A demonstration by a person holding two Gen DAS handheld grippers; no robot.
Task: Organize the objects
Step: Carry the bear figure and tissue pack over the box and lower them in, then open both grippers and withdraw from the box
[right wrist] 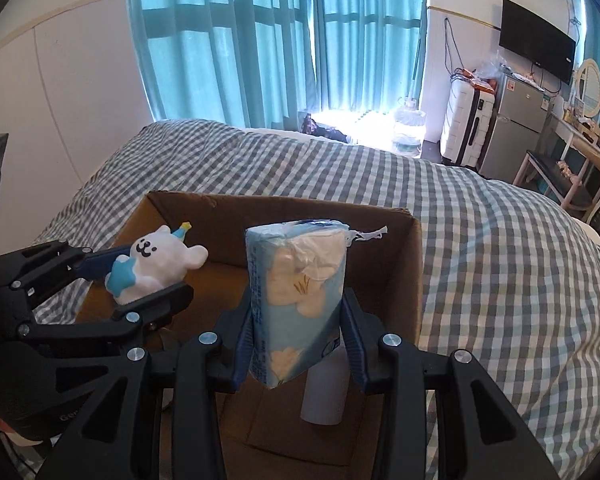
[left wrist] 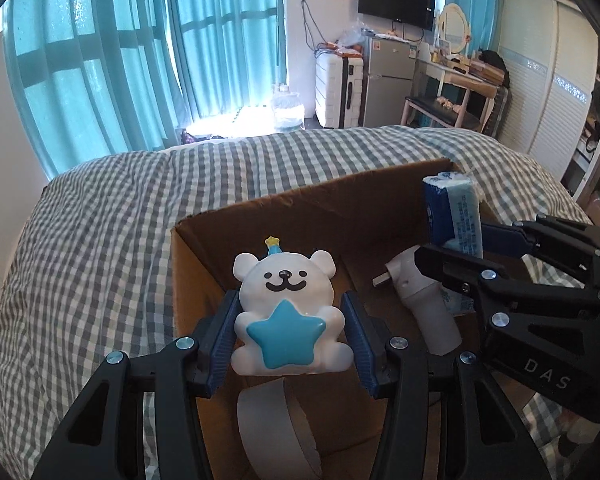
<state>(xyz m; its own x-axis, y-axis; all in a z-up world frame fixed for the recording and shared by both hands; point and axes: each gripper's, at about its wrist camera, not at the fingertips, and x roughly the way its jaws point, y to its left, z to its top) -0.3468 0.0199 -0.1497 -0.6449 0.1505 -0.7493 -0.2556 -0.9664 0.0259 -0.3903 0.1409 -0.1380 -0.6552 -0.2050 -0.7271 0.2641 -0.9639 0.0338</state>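
Bear toy (left wrist: 288,312) clamped in left hand-held gripper (left wrist: 288,332), tissue pack (right wrist: 298,304) clamped in right hand-held gripper (right wrist: 300,336)

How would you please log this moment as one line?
left tongs: grip bear toy | right tongs: grip tissue pack | both over cardboard box

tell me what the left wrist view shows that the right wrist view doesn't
Only the left wrist view shows the white bear toy's face and blue star head-on, the roll of white tape in the box below it, and the two-pin end of the white plastic plug piece.

Only the right wrist view shows the flower-printed front of the light blue tissue pack and its torn top.

Both show the brown cardboard box on the grey checked bedspread, the left gripper shut on the bear and the right gripper shut on the tissue pack.
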